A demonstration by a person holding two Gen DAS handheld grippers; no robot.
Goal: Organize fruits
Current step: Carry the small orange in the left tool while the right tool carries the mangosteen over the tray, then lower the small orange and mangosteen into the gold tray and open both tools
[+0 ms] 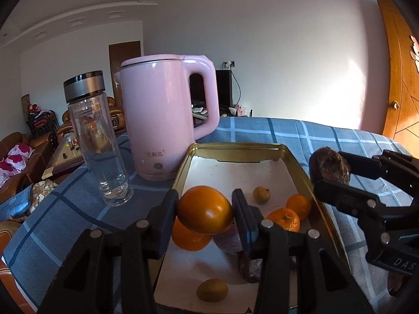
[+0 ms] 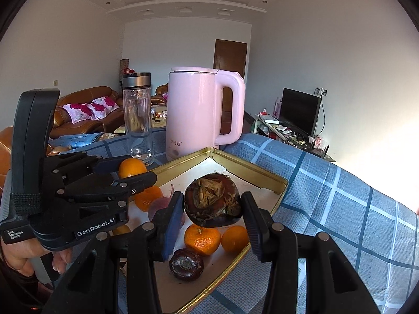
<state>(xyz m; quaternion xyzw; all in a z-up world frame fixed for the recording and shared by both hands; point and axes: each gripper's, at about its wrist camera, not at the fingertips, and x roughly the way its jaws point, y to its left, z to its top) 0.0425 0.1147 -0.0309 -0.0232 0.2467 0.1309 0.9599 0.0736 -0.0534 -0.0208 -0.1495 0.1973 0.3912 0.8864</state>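
Both grippers hang above the gold-rimmed tray [image 1: 285,147], each with a fruit in its jaws. The left gripper [image 1: 205,213] pinches a smooth orange persimmon [image 1: 204,210] between its two black pads, held clear of the tray floor over the tray's left side. The right gripper [image 2: 212,205] clamps a dark brown mangosteen [image 2: 212,200], its dried calyx turned toward the camera, held above the middle of the tray; from the left wrist view that fruit sits out past the tray's right rim.

Down on the white tray floor lie several loose fruits. An orange [image 1: 191,238] rests under the persimmon near the left rim. Two small tangerines [image 2: 202,238] lie side by side, touching, toward the right rim. A second mangosteen [image 2: 186,264] sits just in front of them, nearer the front edge. A small yellow-green fruit [image 1: 261,195] lies toward the far end, and another one [image 1: 212,290] lies close to the near edge. Something purplish is partly hidden behind the gripper fingers; I cannot tell what it is.

The tray sits on a table covered by a blue checked cloth [image 2: 327,183]. Just beyond the tray's far left corner stands a pink electric kettle [image 1: 167,115], handle toward the right, and left of it, near but apart, an upright clear glass bottle [image 1: 99,141] with a metal cap.
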